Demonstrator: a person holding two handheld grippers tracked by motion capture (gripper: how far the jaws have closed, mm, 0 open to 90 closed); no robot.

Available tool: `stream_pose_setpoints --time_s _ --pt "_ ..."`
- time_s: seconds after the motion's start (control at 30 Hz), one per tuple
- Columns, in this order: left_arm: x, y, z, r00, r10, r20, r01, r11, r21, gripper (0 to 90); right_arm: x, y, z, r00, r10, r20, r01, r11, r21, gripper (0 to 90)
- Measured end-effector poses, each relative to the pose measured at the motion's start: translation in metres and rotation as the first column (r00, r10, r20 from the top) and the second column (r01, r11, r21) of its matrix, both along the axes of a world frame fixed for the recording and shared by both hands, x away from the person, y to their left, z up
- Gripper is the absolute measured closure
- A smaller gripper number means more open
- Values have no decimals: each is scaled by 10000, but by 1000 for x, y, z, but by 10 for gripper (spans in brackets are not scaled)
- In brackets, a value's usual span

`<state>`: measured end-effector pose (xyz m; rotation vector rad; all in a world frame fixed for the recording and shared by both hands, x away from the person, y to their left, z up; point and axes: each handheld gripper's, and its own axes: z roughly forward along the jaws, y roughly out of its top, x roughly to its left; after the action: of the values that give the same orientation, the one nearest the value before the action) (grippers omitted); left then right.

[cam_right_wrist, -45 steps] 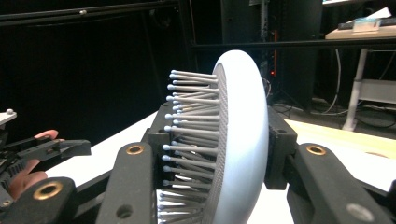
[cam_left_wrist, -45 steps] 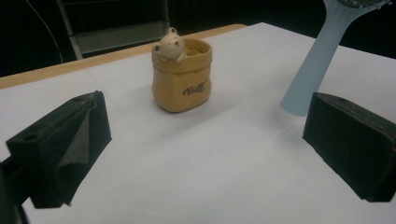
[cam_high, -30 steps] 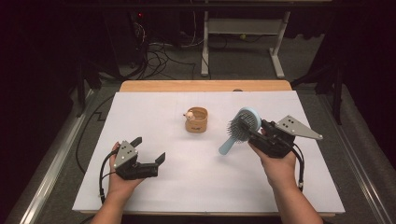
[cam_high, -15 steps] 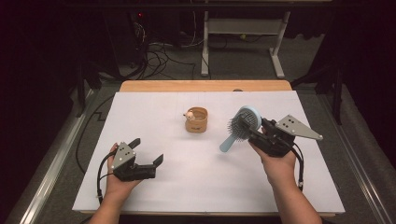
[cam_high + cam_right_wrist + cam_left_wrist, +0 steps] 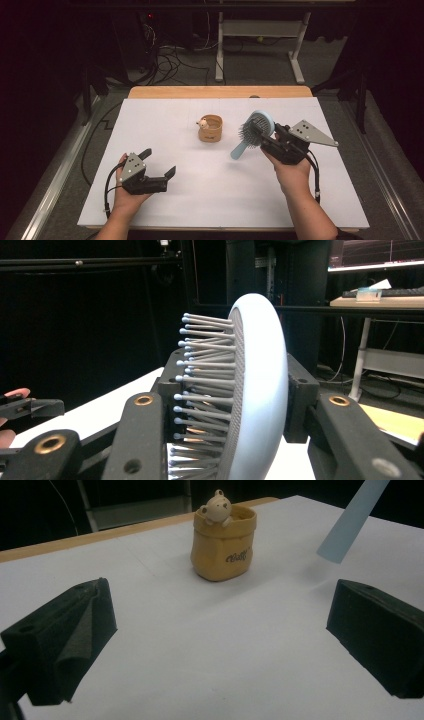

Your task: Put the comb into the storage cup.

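A: Holding the light-blue hairbrush [image 5: 252, 134], are you? Where is it?

B: Your right gripper [image 5: 272, 136] has it up off the table [image 5: 250, 200], right of centre. Its jaws are clamped on the round head, one against the smooth back, the other on the bristle side. In the right gripper view the head [image 5: 250, 390] stands on edge between them, bristles pointing left. The handle slopes down and to the left with its tip clear of the white surface.

A: And your other hand?

B: Your left gripper [image 5: 160, 162] sits low at the near left of the table, well apart from the brush. Its jaws are spread wide with nothing between them; the left gripper view shows bare white table in the gap.

A: Anything else on the table?

B: A small tan pouch-shaped holder [image 5: 210, 128] stands upright near the middle, just left of the brush head, not touching it. A little bear figure [image 5: 216, 508] peeks over its rim. The tip of the brush handle [image 5: 352, 520] hangs to its right in the left gripper view.
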<state>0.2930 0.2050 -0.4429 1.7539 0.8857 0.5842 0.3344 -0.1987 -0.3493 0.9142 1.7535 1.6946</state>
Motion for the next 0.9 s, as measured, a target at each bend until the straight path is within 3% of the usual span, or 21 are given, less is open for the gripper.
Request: stream_pose_setpoints --time_s 0.47,0.9 --pt "0 0 -2 9999 -98 55 99 9999 -32 6 9 12 10 9995 72 308 -77 9998 168 579" --pt "0 3 -1 9999 -103 3 103 9999 -138 6 15 21 29 9973 -9 739 -12 9996 282 579"
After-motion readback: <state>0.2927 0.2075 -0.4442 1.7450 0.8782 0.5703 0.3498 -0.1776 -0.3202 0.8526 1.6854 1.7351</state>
